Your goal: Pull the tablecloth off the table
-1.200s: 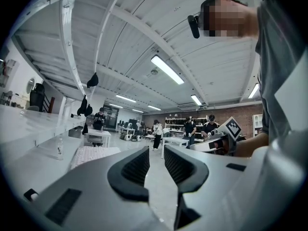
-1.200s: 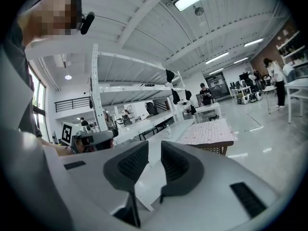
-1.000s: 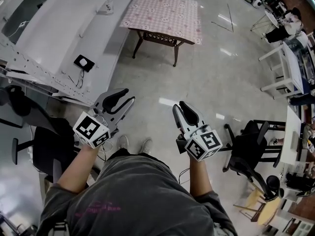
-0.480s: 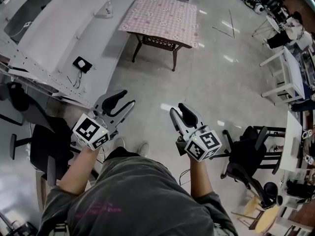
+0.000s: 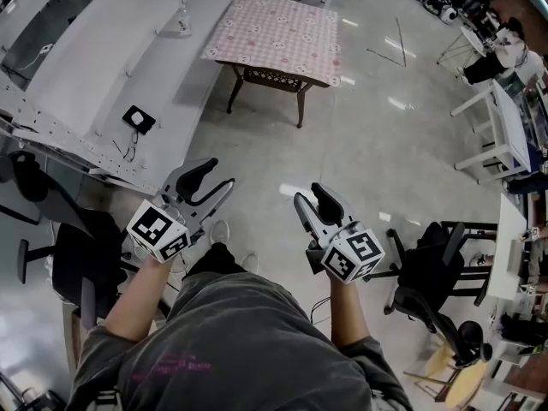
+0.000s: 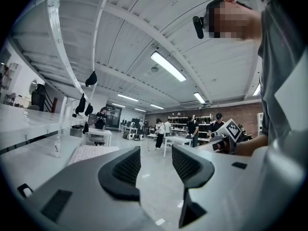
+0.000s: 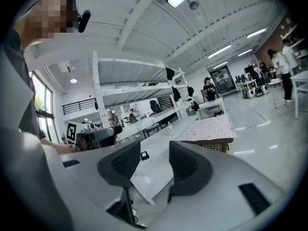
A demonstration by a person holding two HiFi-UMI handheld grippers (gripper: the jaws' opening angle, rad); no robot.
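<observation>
Jaws are seen parted on the left gripper (image 6: 155, 159), and nothing is held between the ribbed pads (image 6: 129, 165); only glossy floor (image 5: 385, 144) and distant room is framed in the gap. The same is read on the right gripper (image 7: 154, 159): jaws apart, nothing clamped, with a strip of the long white bench (image 7: 159, 134) showing through the opening.

From the head view, both grippers are held out low in front of a grey shirt (image 5: 240, 341), side by side but not touching. The marker cubes (image 5: 158, 229) face up and the jaws are pointed forward over bare floor.

The tablecloth (image 5: 278, 28) is found well ahead of both grippers, far out of reach (a pale pink checked cloth, laid flat). It is spread over the whole top of a small dark-legged table (image 5: 301, 105), with its edges hanging a little over the sides. The table is set just beside the end of the white bench, which runs along the left. A small bottle (image 5: 182, 26) is seen standing on that bench near the table. The cloth is caught in both gripper views too, off to the left of the left jaws and to the right of the right jaws. A black office chair (image 5: 437, 264) is parked to the right of the right gripper.
</observation>
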